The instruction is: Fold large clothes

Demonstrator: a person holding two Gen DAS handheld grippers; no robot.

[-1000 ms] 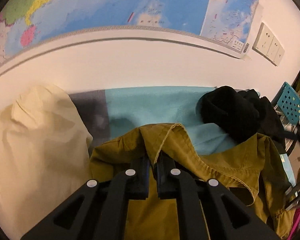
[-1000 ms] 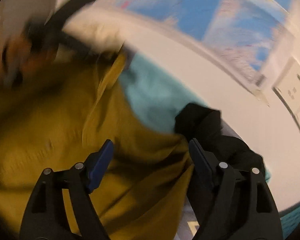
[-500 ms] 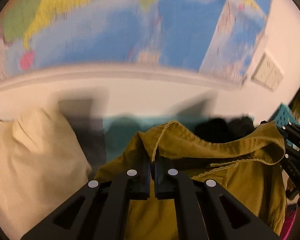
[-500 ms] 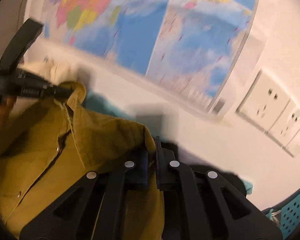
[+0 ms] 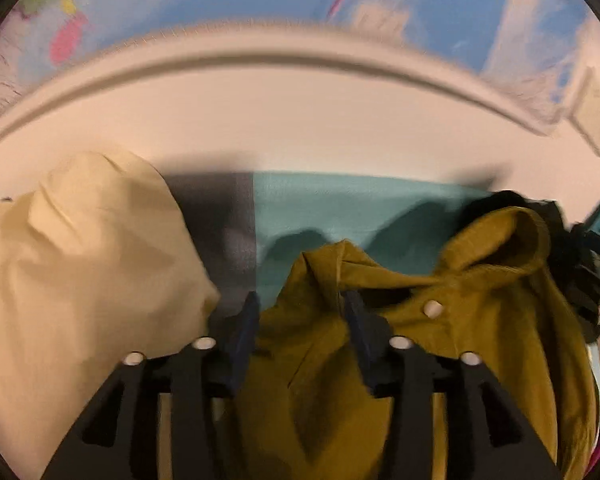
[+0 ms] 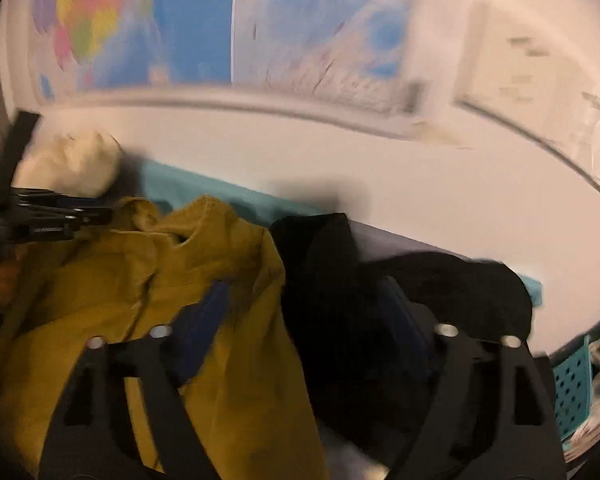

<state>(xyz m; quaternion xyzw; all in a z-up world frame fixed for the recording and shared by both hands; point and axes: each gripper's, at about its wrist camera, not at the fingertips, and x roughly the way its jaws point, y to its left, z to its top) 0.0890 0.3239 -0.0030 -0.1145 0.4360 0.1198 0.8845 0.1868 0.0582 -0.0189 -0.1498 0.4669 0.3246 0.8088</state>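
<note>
Half a second ago both tools were clenched on the mustard jacket (image 5: 440, 344); now the left gripper (image 5: 300, 320) and right gripper (image 6: 304, 312) are both released, fingers spread wide. The jacket lies crumpled on the teal sheet (image 5: 340, 204), collar bunched, one white snap showing, between the cream bundle (image 5: 72, 264) and the black garment (image 6: 340, 272) toward the sheet's right edge.

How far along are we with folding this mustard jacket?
Early stage. Nothing looks folded: the mustard jacket lies bunched on the teal sheet, collar rumpled. Nothing is in hand; the left gripper and right gripper are both open over it. Left to do: spreading it flat and all the folds, then the black garment.
</note>
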